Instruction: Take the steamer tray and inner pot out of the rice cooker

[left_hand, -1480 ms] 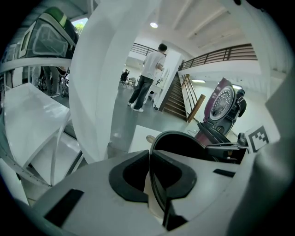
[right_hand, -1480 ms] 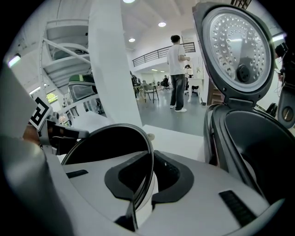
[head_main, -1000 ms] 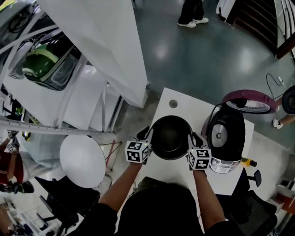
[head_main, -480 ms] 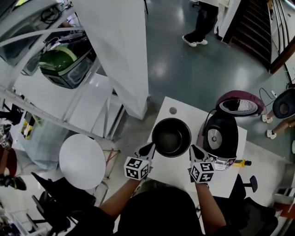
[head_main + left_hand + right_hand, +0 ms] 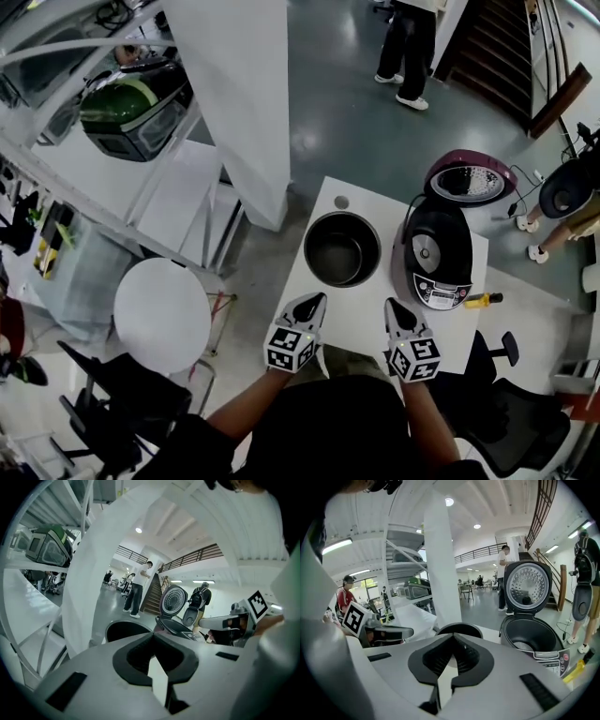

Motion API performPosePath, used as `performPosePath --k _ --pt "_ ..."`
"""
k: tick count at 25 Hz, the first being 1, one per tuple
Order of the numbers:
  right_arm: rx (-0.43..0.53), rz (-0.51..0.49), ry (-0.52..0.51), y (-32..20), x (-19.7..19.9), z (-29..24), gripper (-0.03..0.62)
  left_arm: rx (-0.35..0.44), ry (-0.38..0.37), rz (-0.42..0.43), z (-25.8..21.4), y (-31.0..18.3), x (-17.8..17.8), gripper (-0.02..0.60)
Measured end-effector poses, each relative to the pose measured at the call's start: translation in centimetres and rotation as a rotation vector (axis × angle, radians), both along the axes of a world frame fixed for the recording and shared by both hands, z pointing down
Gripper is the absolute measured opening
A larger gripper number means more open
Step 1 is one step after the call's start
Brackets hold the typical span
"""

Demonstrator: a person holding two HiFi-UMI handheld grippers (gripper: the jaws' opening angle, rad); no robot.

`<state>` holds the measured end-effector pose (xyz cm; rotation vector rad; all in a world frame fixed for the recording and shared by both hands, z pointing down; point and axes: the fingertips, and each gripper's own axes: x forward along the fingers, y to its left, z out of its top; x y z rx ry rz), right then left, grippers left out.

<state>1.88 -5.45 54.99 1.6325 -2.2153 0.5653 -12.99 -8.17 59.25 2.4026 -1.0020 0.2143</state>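
Observation:
The dark inner pot (image 5: 342,248) stands empty on the white table (image 5: 361,309), left of the black rice cooker (image 5: 436,255), whose lid (image 5: 469,183) is raised. My left gripper (image 5: 317,302) and right gripper (image 5: 392,307) hover side by side at the table's near edge, apart from the pot. Both are shut with nothing between the jaws. In the left gripper view the left gripper (image 5: 152,633) points at the pot (image 5: 124,629). Beyond the right gripper (image 5: 452,634) lie the pot (image 5: 459,629) and the open cooker (image 5: 532,637). I see no steamer tray.
A yellow-handled screwdriver (image 5: 483,300) lies by the cooker's front. A white pillar (image 5: 239,94) and shelving with a green appliance (image 5: 136,98) stand to the left. A round white stool (image 5: 161,314) and black chairs (image 5: 506,422) flank the table. A person (image 5: 408,47) stands beyond.
A second ago both grippers were at the pot's rim, one on each side. They have since let go, drawn back toward me and risen, and their jaws have shut. The pot stays on the table.

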Motion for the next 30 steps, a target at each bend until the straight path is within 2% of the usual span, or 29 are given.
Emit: performPosePath --k 9,14,18,23,26,30 --pt "0.144 0.003 -0.027 5.0 1.3 -3.8 0.0 0.031 0.046 -0.01 -2.7 5.2 1.4 0.005" --pt "0.287 0.058 0.0 9.1 5.8 -7.7 0.0 0.101 0.063 0.005 -5.6 8.4 5.2 0.005" --pt "0.296 0.112 0.018 14.5 10.8 -8.3 0.0 0.136 0.06 -0.003 -7.3 12.0 8.4 0.005" --pt "0.264 0.184 0.007 21.8 17.0 -6.2 0.0 0.183 0.012 0.024 -8.7 18.5 11.7 0.005" --pt "0.265 0.207 -0.01 26.0 19.7 -5.5 0.0 0.178 0.026 0.009 -9.7 22.9 12.8 0.005" --pt "0.269 0.223 -0.024 30.5 22.5 -5.0 0.0 0.202 -0.007 -0.045 -9.6 27.0 12.9 0.005"
